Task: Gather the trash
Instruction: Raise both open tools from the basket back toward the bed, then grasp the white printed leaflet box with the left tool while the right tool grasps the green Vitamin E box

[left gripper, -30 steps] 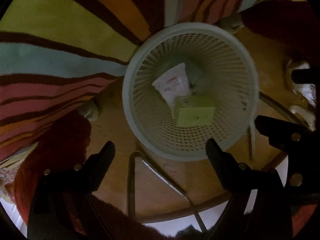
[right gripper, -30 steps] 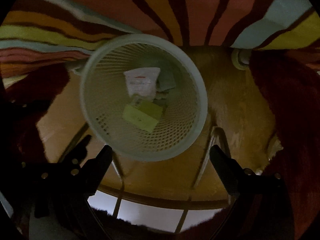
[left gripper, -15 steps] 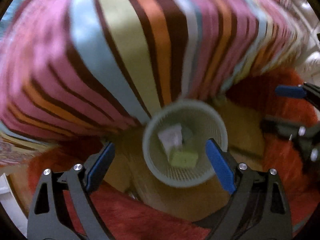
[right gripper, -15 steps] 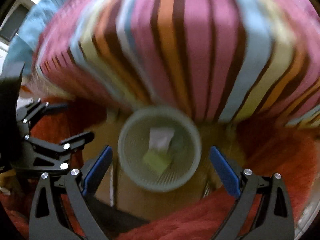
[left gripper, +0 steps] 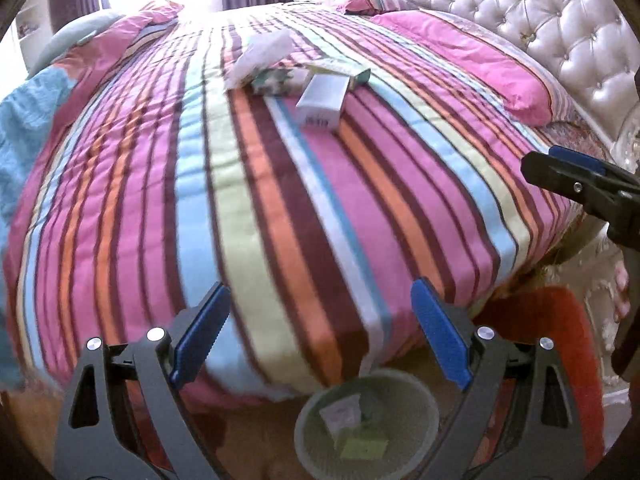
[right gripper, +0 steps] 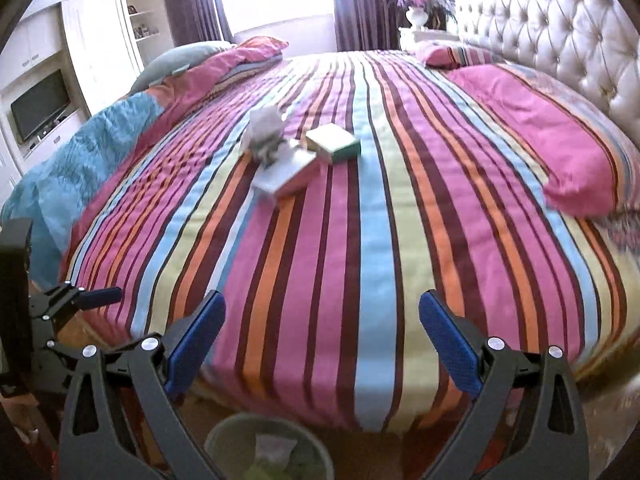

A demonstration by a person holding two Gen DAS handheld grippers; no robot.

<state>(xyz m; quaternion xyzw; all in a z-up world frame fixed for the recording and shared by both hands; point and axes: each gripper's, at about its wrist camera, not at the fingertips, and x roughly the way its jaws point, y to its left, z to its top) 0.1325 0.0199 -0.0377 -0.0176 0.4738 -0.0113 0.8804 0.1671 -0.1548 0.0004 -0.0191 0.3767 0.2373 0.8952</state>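
1. Left claw (left gripper: 320, 340) spread wide with nothing between its blue pads (left gripper: 200, 334), held over the near edge of the bed (left gripper: 280, 208).
2. Right claw (right gripper: 322, 338) likewise wide open and holding nothing, above the same near edge; seen also at the right rim of the left wrist view.
3. Trash grouped far out on the striped quilt, left of the pink pillow (right gripper: 560, 160), well apart from both claws.
4. Nearest piece: a white carton (left gripper: 322, 102) lying flat, its short end with dark print facing the near side; in the right wrist view showing a white top and pinkish side (right gripper: 286, 174).
5. Just behind and touching it: a box with a pale top and green side (right gripper: 334, 144), tilted a little.
6. Left of those: a small green-and-white printed pack (left gripper: 270, 80), blurred, with crumpled white paper (left gripper: 260, 54) standing up behind it.
7. Pale mesh wastebasket (left gripper: 366, 426) on the floor at the foot of the bed, below and between the left claw's fingers, beside a red rug (left gripper: 556, 320).
8. Inside the basket: a white packet with reddish print (left gripper: 340, 414) and a yellow-green box (left gripper: 366, 448) nearer the camera.
9. Far side: tufted white headboard (right gripper: 560, 40) at right, purple curtains (right gripper: 356, 4) by a bright window.
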